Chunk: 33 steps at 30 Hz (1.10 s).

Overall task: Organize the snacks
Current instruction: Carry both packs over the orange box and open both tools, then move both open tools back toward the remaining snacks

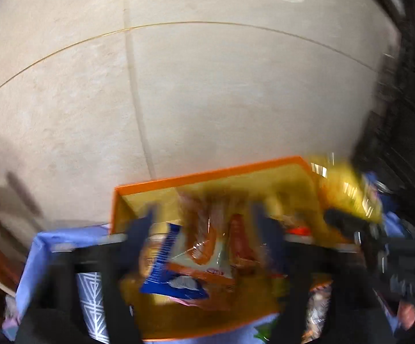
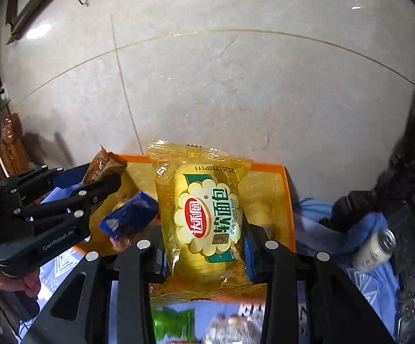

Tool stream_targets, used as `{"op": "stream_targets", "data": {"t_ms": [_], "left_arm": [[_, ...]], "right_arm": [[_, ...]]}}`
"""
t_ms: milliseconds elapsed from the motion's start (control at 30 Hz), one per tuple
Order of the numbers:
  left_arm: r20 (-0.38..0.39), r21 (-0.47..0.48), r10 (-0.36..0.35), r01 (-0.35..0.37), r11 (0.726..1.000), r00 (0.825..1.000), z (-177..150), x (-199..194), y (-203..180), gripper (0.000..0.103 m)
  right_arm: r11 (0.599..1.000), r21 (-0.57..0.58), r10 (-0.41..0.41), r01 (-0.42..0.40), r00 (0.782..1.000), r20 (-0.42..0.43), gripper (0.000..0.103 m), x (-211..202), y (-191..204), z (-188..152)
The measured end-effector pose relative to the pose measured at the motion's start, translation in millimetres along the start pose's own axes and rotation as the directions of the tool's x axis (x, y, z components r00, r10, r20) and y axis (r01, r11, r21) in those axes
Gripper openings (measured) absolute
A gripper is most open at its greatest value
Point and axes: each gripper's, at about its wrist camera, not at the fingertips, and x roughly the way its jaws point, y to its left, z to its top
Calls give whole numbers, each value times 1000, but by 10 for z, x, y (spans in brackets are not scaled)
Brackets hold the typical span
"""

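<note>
My right gripper (image 2: 204,243) is shut on a yellow soft-bread packet (image 2: 207,218) and holds it over the orange box (image 2: 289,200). My left gripper (image 1: 204,223) shows blurred in the left wrist view, its fingers spread above the orange box (image 1: 207,176), with nothing between them. In the right wrist view the left gripper (image 2: 104,177) sits at the box's left side beside a brown snack packet (image 2: 104,166). A blue packet (image 2: 132,215) and an orange-and-clear packet (image 1: 207,255) lie in the box.
The box stands on a blue patterned cloth (image 2: 365,283) over a table. A small white bottle (image 2: 373,249) lies at the right. A green packet (image 2: 173,324) and a clear wrapped snack (image 2: 230,329) lie near my right gripper. Beige tiled floor (image 2: 236,86) lies beyond.
</note>
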Motion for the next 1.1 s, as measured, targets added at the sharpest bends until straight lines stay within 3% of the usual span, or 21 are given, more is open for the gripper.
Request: {"op": "stream_targets", "data": {"t_ms": [33,67,567,1100], "left_arm": [[5,-16,50,-50,999,999,-2,-10,19,99],[6,-32,69,-69,997,998,-5,-25,38,99],[-46,-3,0,0,1000,999,-346,-352,-174,99],[-151,28,-58,63,998,987,-1473,-555,-299,99]], "right_arm": [[1000,-4,-24,24,1000,14,90,-20,11,2],[999,-5,-32,32,999,27,91,-37,5,-9],[1000,16,-27,27,999,-27,91,-316,-98,-442],[990,121,-51,72,984,-168,91,-596,-471,-1639]]}}
